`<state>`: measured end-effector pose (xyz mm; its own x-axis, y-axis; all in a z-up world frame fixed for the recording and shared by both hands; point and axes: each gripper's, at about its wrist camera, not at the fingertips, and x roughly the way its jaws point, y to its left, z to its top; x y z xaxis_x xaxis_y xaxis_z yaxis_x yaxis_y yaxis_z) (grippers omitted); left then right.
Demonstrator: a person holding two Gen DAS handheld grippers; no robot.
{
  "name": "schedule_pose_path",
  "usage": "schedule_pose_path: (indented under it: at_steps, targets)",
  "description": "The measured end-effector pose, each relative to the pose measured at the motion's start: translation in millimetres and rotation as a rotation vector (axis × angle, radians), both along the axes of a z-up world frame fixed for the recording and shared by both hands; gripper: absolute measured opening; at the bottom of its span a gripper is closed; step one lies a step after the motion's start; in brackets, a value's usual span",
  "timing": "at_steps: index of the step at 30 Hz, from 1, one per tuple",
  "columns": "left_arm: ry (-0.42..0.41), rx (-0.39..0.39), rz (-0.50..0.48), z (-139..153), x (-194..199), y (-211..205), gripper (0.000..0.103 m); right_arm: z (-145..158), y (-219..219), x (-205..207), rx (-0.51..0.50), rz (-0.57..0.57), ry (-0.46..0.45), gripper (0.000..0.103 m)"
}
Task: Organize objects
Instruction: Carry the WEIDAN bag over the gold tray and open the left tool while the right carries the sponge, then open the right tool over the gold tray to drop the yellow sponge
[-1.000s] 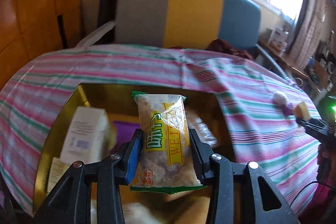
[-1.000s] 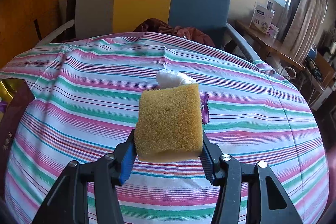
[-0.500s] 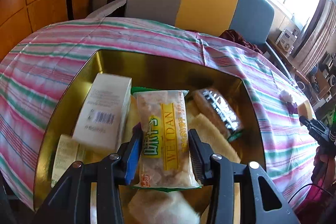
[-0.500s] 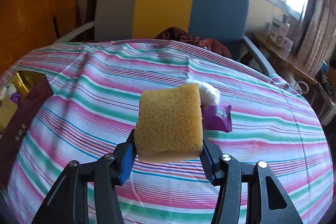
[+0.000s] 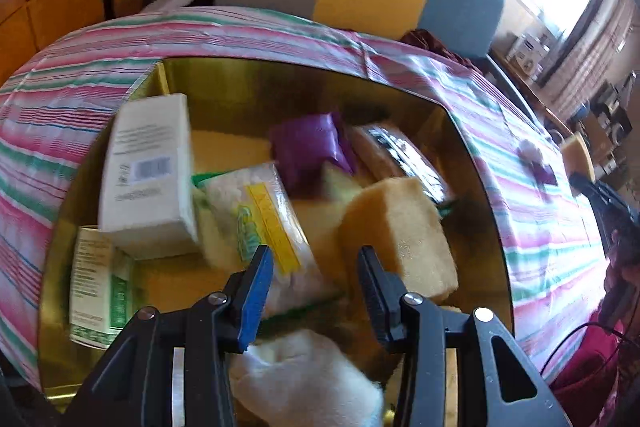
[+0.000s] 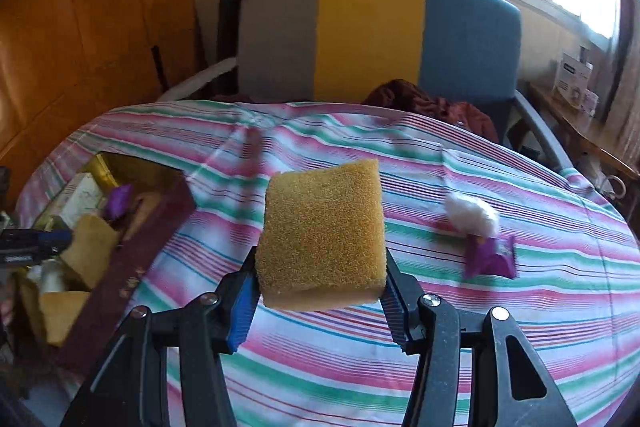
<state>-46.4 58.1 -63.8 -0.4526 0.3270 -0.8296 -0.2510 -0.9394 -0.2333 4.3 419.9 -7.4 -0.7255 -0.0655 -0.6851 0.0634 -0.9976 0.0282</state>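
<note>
Right gripper (image 6: 320, 291) has its fingers clamped on the yellow sponge (image 6: 322, 233), up over the striped surface (image 6: 480, 347). The gold box (image 6: 132, 167) sits off to its left, so that's the way to go. Left gripper (image 5: 314, 291) hangs open over the snack packet (image 5: 264, 223) lying loose in there.

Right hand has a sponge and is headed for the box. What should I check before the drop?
1. Right gripper hold on sponge: ok, pads on both sides.
2. Left gripper hold on snack packet: cannot tell, blurred.
3. Way into gold box: not ok, left gripper hangs over it.
4. Free spot inside: not ok, white carton, purple pouch and sponges crowd it.
5. Cloth cleared: not ok, white fluff and purple packet lie there.
</note>
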Motion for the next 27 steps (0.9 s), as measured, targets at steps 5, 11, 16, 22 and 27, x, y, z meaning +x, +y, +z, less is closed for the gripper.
schedule_pose_path:
  at_steps: [5, 11, 16, 22, 27]
  targets:
    - [0.022, -0.010, -0.019, 4.0, 8.8, 6.3, 0.044, 2.7, -50.8, -6.7, -0.045, 0.100, -0.010, 0.055]
    - [0.080, 0.003, 0.011, 17.5, 22.9, -8.0, 0.044, 2.8, -111.0, -19.5, -0.053, 0.208, -0.030, 0.055]
    - [0.143, -0.009, 0.022, 29.1, 35.2, -21.6, 0.044, 3.5, -158.5, -32.3, -0.037, 0.288, -0.050, 0.055]
    - [0.168, -0.013, 0.067, 32.6, 42.2, -47.8, 0.045, 3.4, -216.0, -58.4, -0.004, 0.349, -0.109, 0.056]
    - [0.146, 0.014, 0.080, 28.2, 47.5, -64.8, 0.045, -3.0, -260.1, -82.4, 0.059, 0.401, -0.163, 0.056]
